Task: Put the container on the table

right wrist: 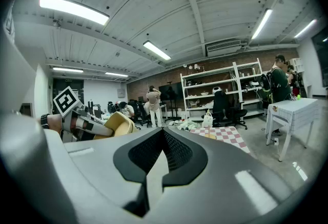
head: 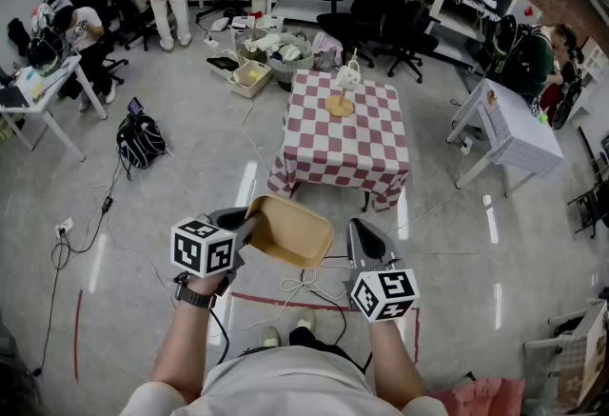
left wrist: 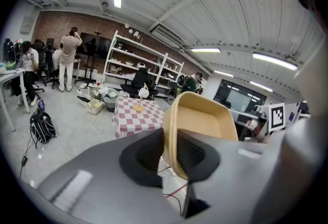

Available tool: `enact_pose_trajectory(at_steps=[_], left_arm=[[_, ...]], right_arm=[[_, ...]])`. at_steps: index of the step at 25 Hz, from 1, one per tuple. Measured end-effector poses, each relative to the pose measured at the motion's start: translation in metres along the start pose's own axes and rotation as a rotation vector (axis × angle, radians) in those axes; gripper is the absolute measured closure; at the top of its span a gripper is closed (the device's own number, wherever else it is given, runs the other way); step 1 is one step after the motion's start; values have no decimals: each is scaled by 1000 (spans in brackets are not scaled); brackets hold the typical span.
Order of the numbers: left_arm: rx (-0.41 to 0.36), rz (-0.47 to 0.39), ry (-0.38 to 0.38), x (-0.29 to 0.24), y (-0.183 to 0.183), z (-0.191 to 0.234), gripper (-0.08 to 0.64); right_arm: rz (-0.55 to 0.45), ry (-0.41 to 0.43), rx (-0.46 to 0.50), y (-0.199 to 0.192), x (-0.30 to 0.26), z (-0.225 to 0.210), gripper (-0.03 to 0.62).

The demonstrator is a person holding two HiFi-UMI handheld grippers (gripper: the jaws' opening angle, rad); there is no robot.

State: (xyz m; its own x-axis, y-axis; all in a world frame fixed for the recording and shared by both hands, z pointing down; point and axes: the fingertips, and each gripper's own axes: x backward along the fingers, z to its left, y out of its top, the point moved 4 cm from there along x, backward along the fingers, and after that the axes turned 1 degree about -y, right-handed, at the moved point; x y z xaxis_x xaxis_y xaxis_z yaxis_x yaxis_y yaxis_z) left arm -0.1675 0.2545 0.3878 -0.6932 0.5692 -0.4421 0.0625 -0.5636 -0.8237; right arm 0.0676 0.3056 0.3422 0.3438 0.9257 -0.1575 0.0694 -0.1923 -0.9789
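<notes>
A tan plastic container (head: 289, 230) hangs in the air in front of me, tilted, with my left gripper (head: 245, 231) shut on its near rim. In the left gripper view the container (left wrist: 201, 124) has its wall clamped between the two black pads (left wrist: 190, 152). My right gripper (head: 365, 243) is held beside the container, to its right, shut with nothing between its jaws; in its own view the pads (right wrist: 174, 150) meet. The table (head: 344, 130) with a red-and-white checked cloth stands a few steps ahead, also in the left gripper view (left wrist: 137, 114).
On the table rest a white kettle (head: 348, 74) and a round wooden board (head: 340, 105). Cables (head: 303, 286) and red tape lie on the floor by my feet. A black bag (head: 140, 140), bins (head: 249, 76), office chairs (head: 381, 5), a white table (head: 514, 133) and people stand around.
</notes>
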Motion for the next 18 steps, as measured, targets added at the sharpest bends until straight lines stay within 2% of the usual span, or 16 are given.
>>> enact_pose_trajectory(at_steps=[9,18], left_arm=[[6,-10,9,-21,7,-9,509],[6,-31,31,-46,21,-17,509]], right_arm=[[2,16,2,2,-8,-21,583],[-28,51,-53,13,-17,-54,583]])
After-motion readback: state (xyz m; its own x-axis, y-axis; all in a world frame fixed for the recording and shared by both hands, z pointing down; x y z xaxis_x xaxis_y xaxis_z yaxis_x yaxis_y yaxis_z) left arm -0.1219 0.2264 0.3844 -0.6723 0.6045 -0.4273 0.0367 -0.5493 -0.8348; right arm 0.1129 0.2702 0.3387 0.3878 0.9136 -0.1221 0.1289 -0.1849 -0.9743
